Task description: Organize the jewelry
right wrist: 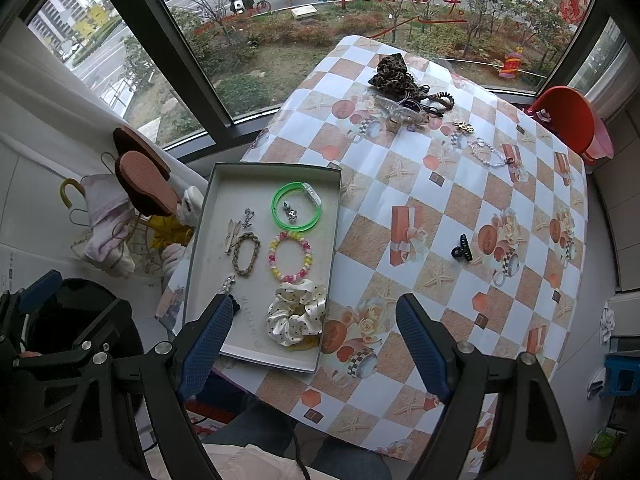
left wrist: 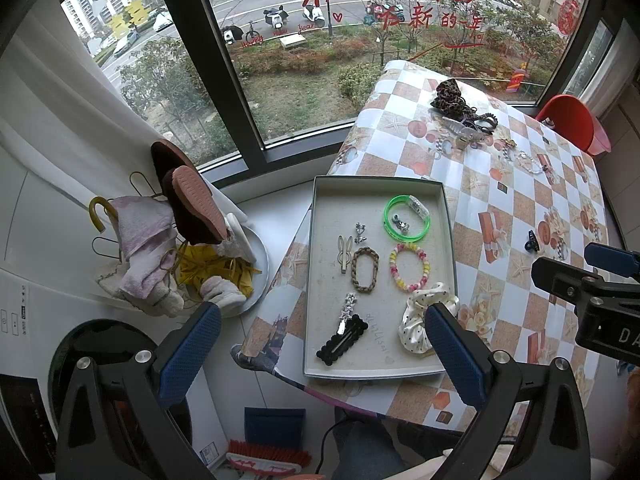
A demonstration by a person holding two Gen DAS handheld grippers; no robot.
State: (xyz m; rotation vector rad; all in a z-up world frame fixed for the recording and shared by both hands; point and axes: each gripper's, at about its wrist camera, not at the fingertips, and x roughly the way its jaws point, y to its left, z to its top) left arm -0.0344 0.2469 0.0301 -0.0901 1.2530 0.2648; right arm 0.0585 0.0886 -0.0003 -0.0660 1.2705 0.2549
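A grey tray [left wrist: 328, 208] [right wrist: 224, 200] lies on the checked table's left edge. In it are a green bangle [left wrist: 406, 199], a pink-yellow bead bracelet [left wrist: 394, 268], a brown braided tie [left wrist: 354, 270], a white dotted scrunchie [left wrist: 416, 320] [right wrist: 294, 314], a black snap clip [left wrist: 340, 342] and small clips. A black claw clip [right wrist: 462, 247] sits alone on the table. Farther back lie a leopard scrunchie pile [right wrist: 392, 72] and a clear bead bracelet [right wrist: 486, 154]. My left gripper [left wrist: 323, 312] hovers open above the tray's near end. Over the tray's right corner my right gripper [right wrist: 314, 304] is open, holding nothing.
A red chair [right wrist: 568, 120] stands at the table's far right. Left of the tray, a rack [left wrist: 188, 204] holds slippers, socks and hangers on the windowsill. A washing machine door [left wrist: 100, 360] is at lower left. The window runs behind the table.
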